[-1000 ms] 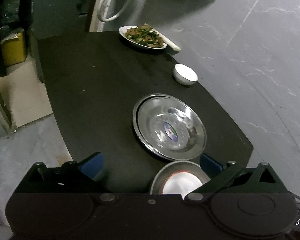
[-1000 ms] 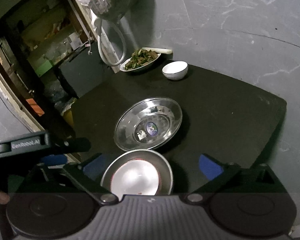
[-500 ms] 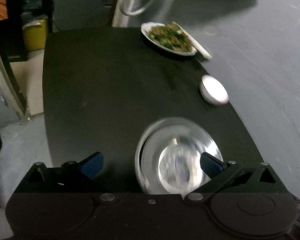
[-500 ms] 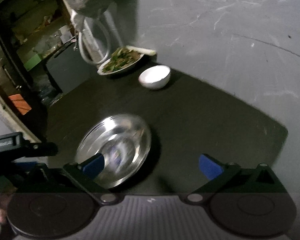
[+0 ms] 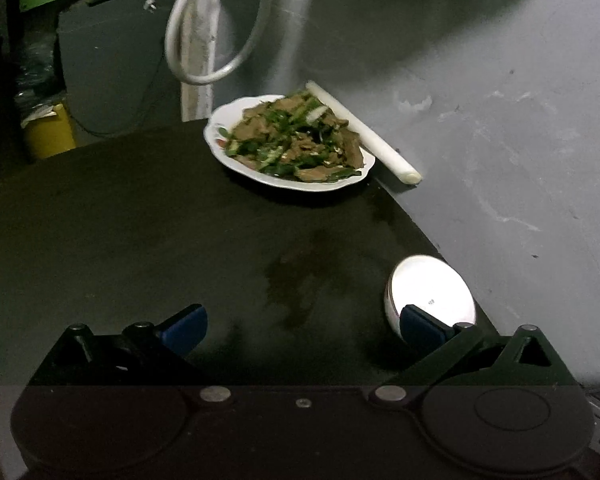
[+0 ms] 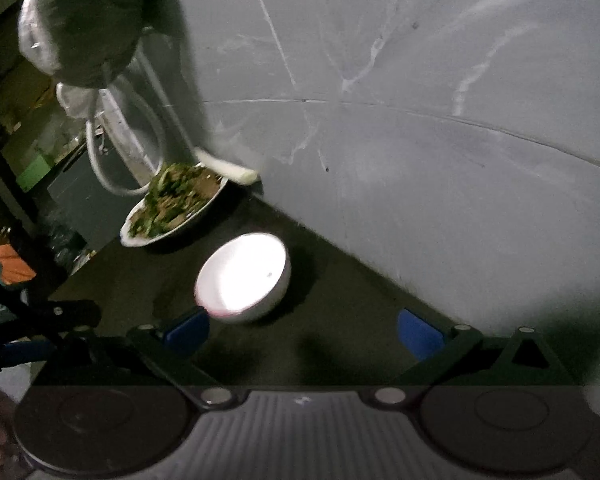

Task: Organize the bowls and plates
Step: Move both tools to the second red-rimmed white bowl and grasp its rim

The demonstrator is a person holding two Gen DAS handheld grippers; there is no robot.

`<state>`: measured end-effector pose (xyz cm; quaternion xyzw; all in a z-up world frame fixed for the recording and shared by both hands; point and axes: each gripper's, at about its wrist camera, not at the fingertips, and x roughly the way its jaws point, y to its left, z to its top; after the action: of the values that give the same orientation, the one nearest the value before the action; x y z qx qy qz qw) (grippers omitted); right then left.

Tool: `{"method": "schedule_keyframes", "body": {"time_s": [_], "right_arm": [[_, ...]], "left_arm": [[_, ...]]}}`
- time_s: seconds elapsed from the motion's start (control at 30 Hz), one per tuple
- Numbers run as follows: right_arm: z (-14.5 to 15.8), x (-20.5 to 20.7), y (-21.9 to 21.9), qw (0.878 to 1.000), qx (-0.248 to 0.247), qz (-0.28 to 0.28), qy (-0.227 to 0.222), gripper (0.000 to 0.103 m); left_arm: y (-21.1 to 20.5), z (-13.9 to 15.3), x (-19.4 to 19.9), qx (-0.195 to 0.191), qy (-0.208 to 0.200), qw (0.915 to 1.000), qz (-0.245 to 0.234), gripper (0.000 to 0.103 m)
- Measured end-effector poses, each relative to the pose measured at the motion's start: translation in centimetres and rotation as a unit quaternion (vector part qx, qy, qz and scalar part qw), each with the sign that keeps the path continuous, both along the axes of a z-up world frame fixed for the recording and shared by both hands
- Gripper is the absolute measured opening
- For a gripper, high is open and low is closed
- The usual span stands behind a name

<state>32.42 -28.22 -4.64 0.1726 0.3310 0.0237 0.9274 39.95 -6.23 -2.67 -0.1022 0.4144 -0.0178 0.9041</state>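
Both claws spread wide, nothing between the fingers. Left claw [image 5: 302, 326] hovers over the dark worktop [image 5: 140, 232]; its right blue pad [image 5: 422, 326] overlaps the near rim of the white bowl [image 5: 430, 288] in view, can't tell if touching. Bowl sits upright near the worktop's wall-side edge, looks empty but glare washes out the inside. Right claw [image 6: 302, 330] faces the same bowl [image 6: 244, 274] from the other side, bowl just ahead of its left pad [image 6: 188, 328]. White plate of stir-fried greens and meat [image 5: 290, 144] at the far corner, well apart from the bowl. White leek stalk [image 5: 360, 136] lies between plate and grey wall [image 5: 500, 100], touching the plate rim. Hose loop [image 5: 204, 40] hangs behind. Damp stain on worktop [image 5: 296, 276] mid-surface.
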Motion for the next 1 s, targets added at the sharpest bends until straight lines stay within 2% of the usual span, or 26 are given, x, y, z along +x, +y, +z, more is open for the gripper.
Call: {"method": "schedule_keyframes", "body": {"time_s": [0.3,0.47,0.6,0.67,0.73,0.9,1.0], "right_arm": [[-2.1,4.7,-0.3,1.0,0.019,-0.003,0.01,0.087],[-3.0,6.3,0.3,0.999,0.018,0.015,0.022,0.074],[-3.2,6.9,0.5,0.999,0.015,0.022,0.024,0.061],[-3.3,7.2,0.5,0.999,0.02,0.026,0.025,0.053],[-3.2,7.4,0.5,0.999,0.023,0.03,0.028,0.044],[-3.3,7.8,0.4,0.998,0.035,0.045,0.032,0.034],[-3.3,8.0,0.4,0.997,0.045,0.052,0.036,0.031]], "left_arm": [[-2.5,-2.8,4.5,0.001,0.014,0.9995,-0.03,0.101],[-3.7,-3.8,5.5,-0.001,0.024,0.9985,-0.05,0.09],[-4.2,-4.2,6.0,-0.012,0.024,0.9981,-0.056,0.076],[-4.6,-4.3,6.1,-0.013,0.027,0.9977,-0.061,0.064],[-4.8,-4.4,6.1,-0.018,0.028,0.9972,-0.067,0.046],[-4.9,-4.6,6.4,-0.033,0.034,0.9962,-0.073,0.03],[-5.0,-4.6,6.5,-0.039,0.04,0.9957,-0.074,0.027]]}}
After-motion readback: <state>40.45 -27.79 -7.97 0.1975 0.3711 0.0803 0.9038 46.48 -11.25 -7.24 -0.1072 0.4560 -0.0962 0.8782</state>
